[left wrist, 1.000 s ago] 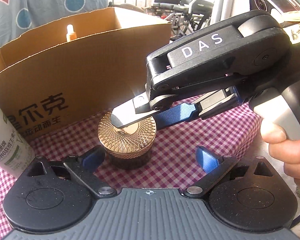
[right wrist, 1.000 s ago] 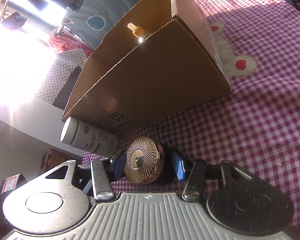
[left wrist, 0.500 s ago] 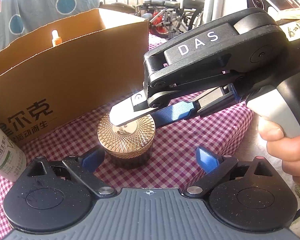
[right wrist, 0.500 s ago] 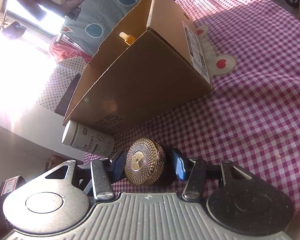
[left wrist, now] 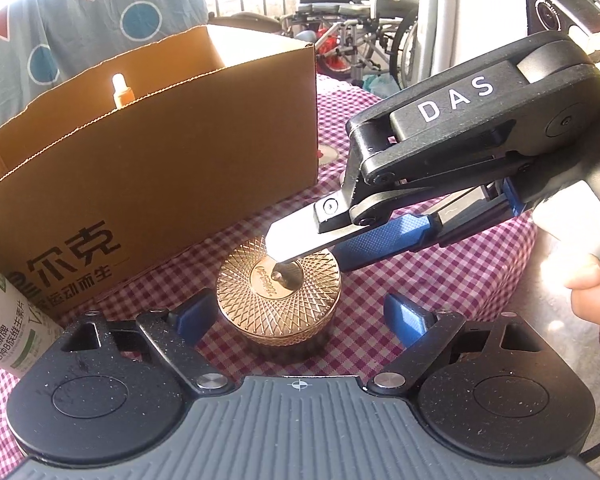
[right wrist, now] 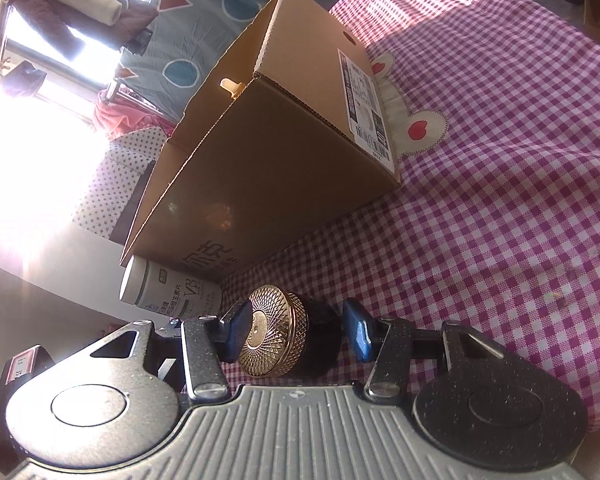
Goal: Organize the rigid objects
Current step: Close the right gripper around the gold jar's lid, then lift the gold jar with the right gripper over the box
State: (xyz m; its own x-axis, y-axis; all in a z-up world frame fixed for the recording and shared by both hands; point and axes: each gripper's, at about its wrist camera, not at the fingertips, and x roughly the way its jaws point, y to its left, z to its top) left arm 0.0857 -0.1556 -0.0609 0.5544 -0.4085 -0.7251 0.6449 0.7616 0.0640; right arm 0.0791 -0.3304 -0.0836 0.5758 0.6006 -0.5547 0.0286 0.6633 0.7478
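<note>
A dark jar with a gold patterned lid is on the pink checked cloth, in front of a cardboard box. My left gripper straddles the jar. Its jaws are closing, and both blue pads still stand clear of the jar. My right gripper reaches in from the right, rolled on its side. Its metal finger lies on the lid's top. In the right wrist view the jar sits clamped between the pads of the right gripper.
The open box holds an orange dropper bottle. A white supplement bottle stands left of the jar, against the box. A person's hand grips the right handle. Wheelchairs stand beyond the table.
The right gripper and the jar have shifted right along the box front. The left gripper's pads have drawn a little closer together.
</note>
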